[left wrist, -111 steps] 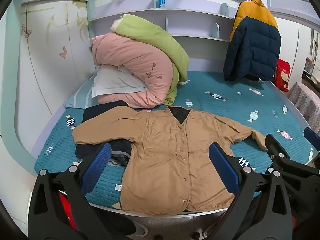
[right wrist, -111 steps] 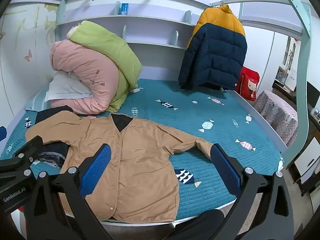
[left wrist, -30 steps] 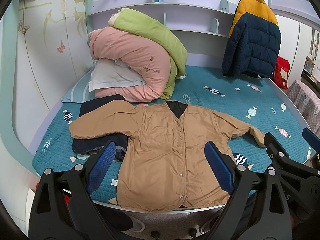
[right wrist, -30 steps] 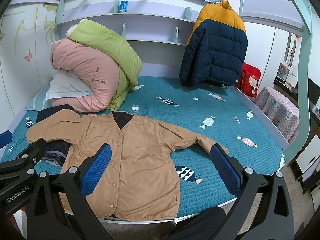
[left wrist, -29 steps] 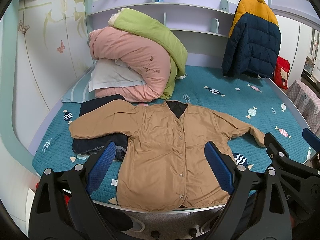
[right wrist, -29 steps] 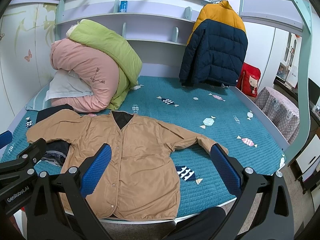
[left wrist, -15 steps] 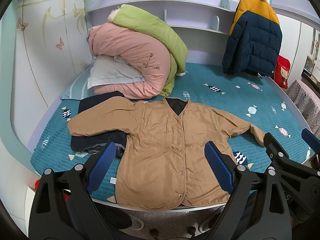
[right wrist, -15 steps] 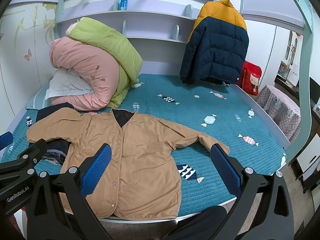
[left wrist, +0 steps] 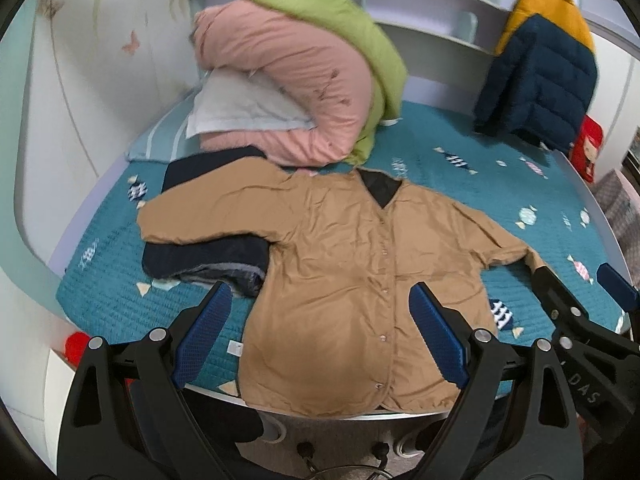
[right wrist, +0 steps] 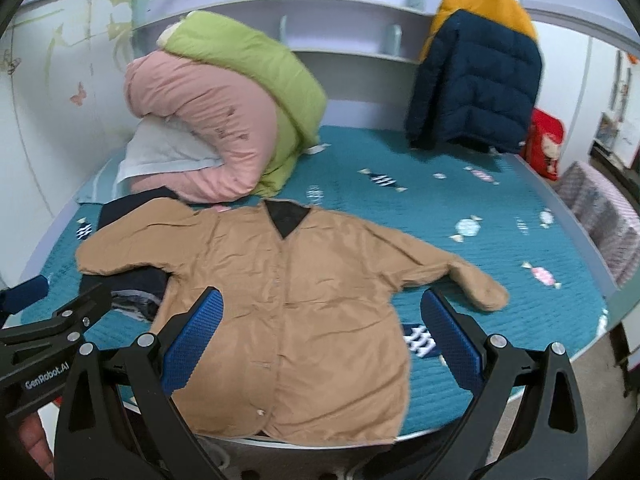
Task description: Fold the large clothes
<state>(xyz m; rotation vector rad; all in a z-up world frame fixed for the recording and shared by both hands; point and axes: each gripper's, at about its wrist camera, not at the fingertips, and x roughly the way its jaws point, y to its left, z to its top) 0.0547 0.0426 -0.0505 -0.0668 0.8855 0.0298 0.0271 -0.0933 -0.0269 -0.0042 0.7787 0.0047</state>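
The tan jacket [left wrist: 344, 276] lies flat and buttoned on the teal bedspread [left wrist: 460, 176], sleeves spread, hem at the near bed edge. Its left-hand sleeve overlaps a dark folded garment [left wrist: 204, 258]. Beyond the jacket collar sits the pink duvet [left wrist: 288, 92], with a green duvet [left wrist: 336, 32] on top and a pale pillow [left wrist: 244, 110] tucked in it. A navy-and-yellow puffer coat [left wrist: 540, 68] hangs beyond the jacket's right-hand sleeve. The left gripper [left wrist: 320, 340] hovers above the jacket hem, jaws wide apart, holding nothing. Part of the right gripper [left wrist: 576, 320] shows near the right-hand cuff.
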